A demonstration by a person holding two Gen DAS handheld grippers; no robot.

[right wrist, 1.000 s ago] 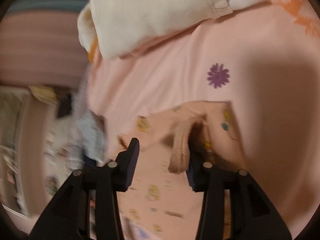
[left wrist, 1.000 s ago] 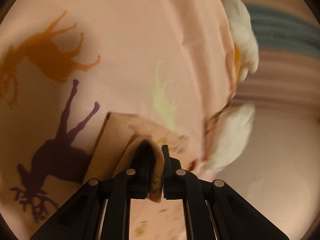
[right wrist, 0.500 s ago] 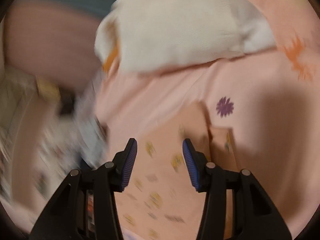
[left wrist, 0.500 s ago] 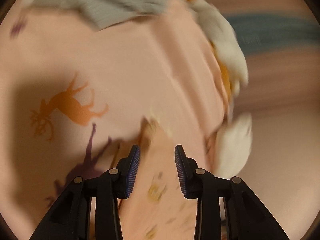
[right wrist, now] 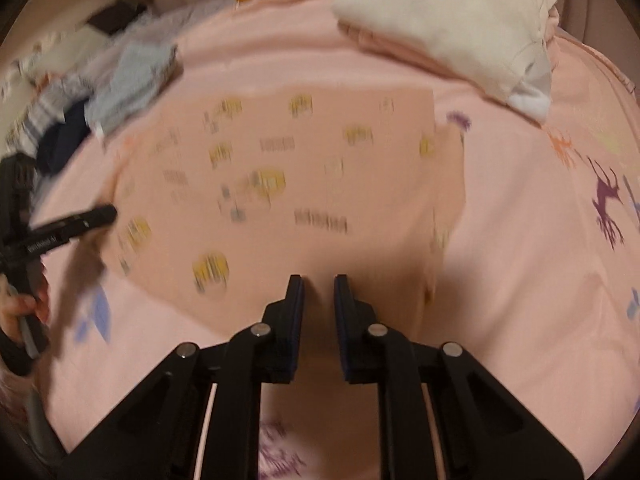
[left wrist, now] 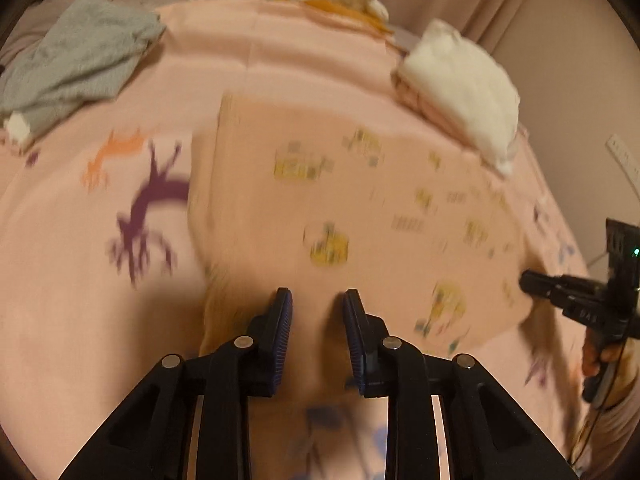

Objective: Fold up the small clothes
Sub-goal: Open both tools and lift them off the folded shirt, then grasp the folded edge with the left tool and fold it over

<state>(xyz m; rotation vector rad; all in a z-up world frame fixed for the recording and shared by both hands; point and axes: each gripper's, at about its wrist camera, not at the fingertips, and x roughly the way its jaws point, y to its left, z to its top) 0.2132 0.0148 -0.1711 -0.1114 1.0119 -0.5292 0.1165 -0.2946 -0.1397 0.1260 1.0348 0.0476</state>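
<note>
While the peach printed garment [left wrist: 340,200] lies flat crosswise ahead of both tools, the left gripper [left wrist: 317,304] and right gripper [right wrist: 318,288] hang parted and empty over its near edge, about equally close.

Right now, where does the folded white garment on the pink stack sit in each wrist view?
Left wrist view: folded white garment sits upper right, beyond the peach printed garment.
Right wrist view: folded white garment sits top right, beyond the same garment.
Shared landmark: the purple deer print on the pink sheet.
</note>
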